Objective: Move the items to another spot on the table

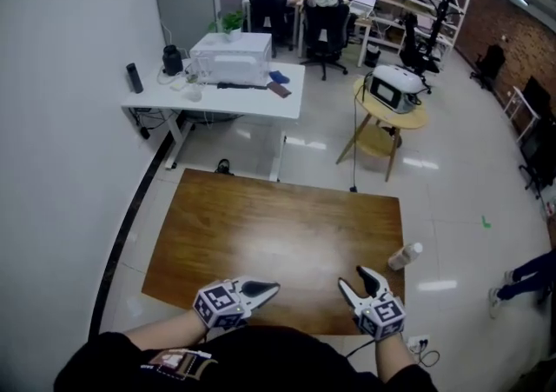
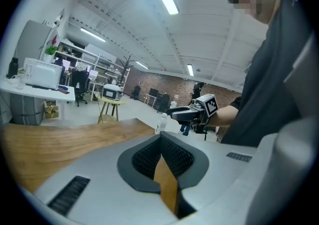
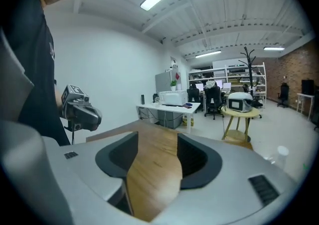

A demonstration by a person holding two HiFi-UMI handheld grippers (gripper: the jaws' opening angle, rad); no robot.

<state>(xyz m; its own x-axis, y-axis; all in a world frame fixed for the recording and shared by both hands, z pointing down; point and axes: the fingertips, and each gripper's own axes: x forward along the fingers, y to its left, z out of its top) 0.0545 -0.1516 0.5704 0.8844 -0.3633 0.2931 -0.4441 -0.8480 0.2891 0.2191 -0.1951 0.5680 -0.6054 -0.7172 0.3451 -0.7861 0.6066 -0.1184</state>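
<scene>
Closest to the person's body, over the near edge of the wooden table (image 1: pixel 261 225), both tools were held low and clear of any item, evidently at rest. The left gripper (image 1: pixel 271 289) was seen with its jaws pressed together on nothing. The right gripper (image 1: pixel 352 278) was held with its jaws spread and only bare wood between them, seemingly readied for a pick. Just beyond it, at the table's right edge, a clear bottle (image 1: pixel 405 255) was placed, probably the item to be moved. Farther off, a white desk (image 1: pixel 226 90) could be seen.
</scene>
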